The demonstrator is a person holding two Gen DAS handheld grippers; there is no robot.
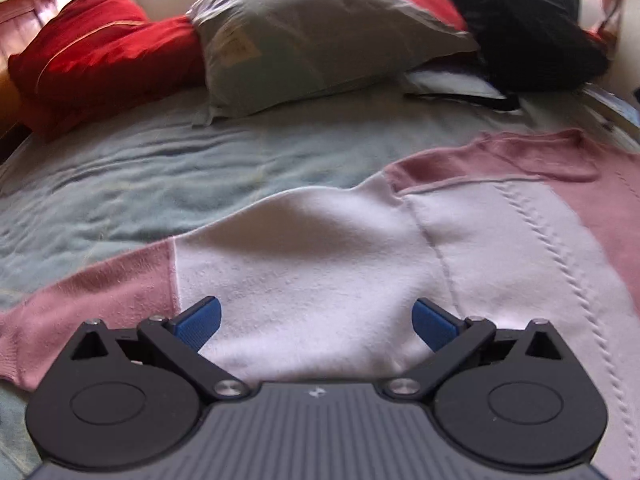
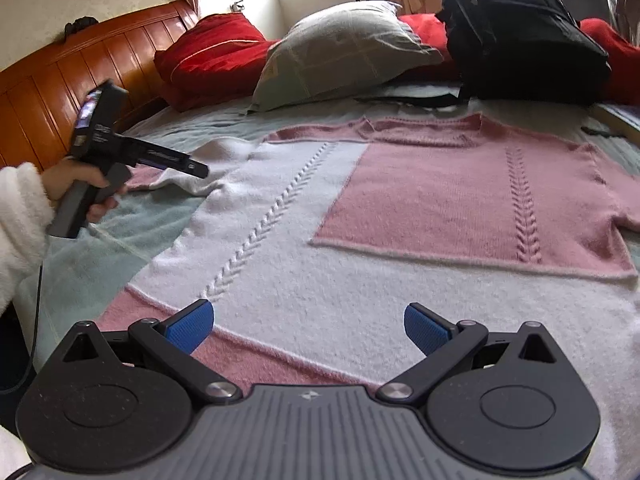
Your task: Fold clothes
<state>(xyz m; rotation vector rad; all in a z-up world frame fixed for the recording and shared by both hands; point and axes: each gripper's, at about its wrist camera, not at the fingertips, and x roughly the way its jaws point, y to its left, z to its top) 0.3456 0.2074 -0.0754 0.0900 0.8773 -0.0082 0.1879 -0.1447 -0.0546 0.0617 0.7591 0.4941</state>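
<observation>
A pink and white knit sweater (image 2: 360, 216) lies flat on the bed, collar toward the pillows. Its left sleeve (image 1: 120, 280) stretches out to the left, white near the shoulder and pink at the cuff. My left gripper (image 1: 316, 320) hovers open just above the white part of that sleeve, nothing between its blue pads. The right wrist view shows the left gripper (image 2: 192, 168) held by a hand in a fluffy white sleeve. My right gripper (image 2: 308, 326) stands open over the sweater's lower hem, its pads apart with nothing held.
A light blue-green bedspread (image 1: 140, 184) covers the bed. At the head lie a grey pillow (image 2: 340, 52), red pillows (image 2: 212, 52) and a black backpack (image 2: 520, 32). A wooden headboard (image 2: 52, 80) runs along the left. A book or flat item (image 2: 624, 116) sits at the far right.
</observation>
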